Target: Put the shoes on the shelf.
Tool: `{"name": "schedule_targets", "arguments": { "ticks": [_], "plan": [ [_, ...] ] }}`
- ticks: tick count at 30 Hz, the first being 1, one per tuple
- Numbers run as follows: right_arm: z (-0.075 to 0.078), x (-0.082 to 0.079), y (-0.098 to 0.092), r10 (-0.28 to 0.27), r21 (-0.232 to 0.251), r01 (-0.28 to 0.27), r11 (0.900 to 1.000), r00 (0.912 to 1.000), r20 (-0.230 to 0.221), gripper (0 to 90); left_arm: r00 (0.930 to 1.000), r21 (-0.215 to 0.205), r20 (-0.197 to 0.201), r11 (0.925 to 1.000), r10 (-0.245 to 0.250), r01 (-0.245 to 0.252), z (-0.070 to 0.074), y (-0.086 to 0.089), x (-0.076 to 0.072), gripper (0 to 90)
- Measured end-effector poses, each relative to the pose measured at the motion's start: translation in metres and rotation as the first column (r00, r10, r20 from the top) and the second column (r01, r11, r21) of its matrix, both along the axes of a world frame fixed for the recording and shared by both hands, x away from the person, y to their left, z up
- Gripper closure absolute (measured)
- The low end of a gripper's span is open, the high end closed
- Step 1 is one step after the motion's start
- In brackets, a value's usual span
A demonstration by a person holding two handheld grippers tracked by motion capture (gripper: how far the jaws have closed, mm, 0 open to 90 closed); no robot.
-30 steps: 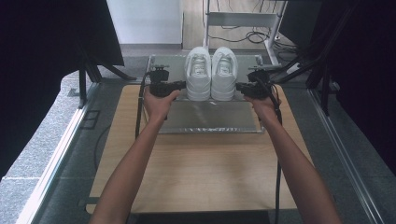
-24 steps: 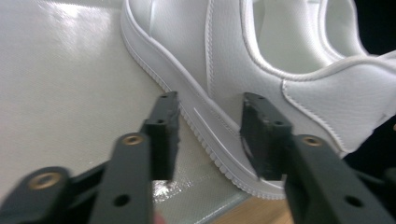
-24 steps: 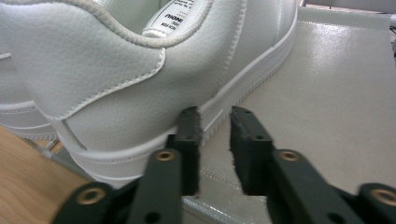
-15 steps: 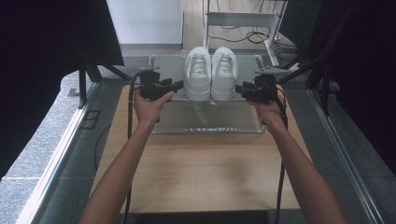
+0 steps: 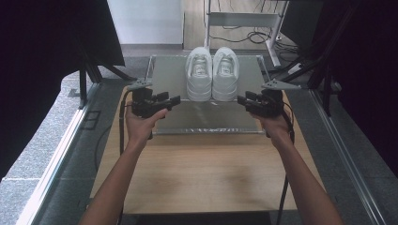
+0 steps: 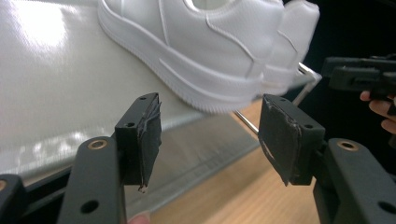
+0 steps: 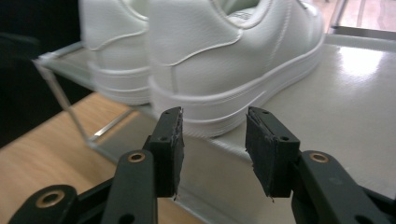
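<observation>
Pair of white sneakers (image 5: 212, 72) set side by side on the metal tray (image 5: 164, 77), left claw (image 5: 174, 100) and right claw (image 5: 241, 99) just spread, empty, flanking the heels; little left but clearing off

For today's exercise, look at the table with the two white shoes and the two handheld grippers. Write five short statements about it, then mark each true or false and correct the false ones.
1. The two white shoes stand side by side on the grey tray. True.
2. The left gripper clamps a shoe. False: its jaws stand open, nothing between them.
3. The right gripper is beside the shoes, jaws open and empty. True.
4. One shoe lies tipped on its side. False: both stand upright on their soles.
5. The tray rests on a wooden table. True.
</observation>
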State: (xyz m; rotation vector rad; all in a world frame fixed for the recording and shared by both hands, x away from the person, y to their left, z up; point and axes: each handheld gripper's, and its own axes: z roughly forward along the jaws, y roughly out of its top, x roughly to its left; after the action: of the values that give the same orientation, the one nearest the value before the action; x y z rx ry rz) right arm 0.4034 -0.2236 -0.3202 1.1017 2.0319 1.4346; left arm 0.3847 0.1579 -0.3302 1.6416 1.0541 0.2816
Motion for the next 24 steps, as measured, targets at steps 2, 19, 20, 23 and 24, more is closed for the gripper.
{"name": "schedule_targets", "arguments": {
  "ticks": [2, 19, 20, 23, 24],
  "plan": [
    [-0.004, -0.007, -0.004, 0.007, 0.047, -0.007, 0.999, 1.0000, 0.004, 56.9, 0.9999, 0.006, 0.005, 0.9999, -0.010, 0.010, -0.004, 0.003, -0.006, 39.4],
    [-0.060, -0.071, -0.040, 0.046, 0.096, -0.047, 0.994, 0.9988, 0.014, 53.0, 0.9964, 0.026, -0.008, 0.9961, -0.084, 0.085, -0.059, 0.016, -0.068, 38.9],
    [-0.064, -0.074, -0.041, 0.045, 0.100, -0.046, 0.994, 0.9989, 0.010, 53.0, 0.9965, 0.028, -0.008, 0.9961, -0.083, 0.083, -0.060, 0.017, -0.071, 38.4],
    [-0.070, -0.078, -0.044, 0.015, 0.069, -0.016, 0.997, 0.9997, 0.021, 53.9, 0.9966, 0.022, -0.004, 0.9964, -0.082, 0.082, -0.065, 0.018, -0.075, 38.3],
    [-0.068, -0.082, -0.045, -0.003, 0.077, -0.001, 0.997, 0.9984, 0.056, 53.9, 0.9958, 0.033, -0.012, 0.9953, -0.091, 0.091, -0.065, 0.018, -0.075, 38.2]
  ]
}}
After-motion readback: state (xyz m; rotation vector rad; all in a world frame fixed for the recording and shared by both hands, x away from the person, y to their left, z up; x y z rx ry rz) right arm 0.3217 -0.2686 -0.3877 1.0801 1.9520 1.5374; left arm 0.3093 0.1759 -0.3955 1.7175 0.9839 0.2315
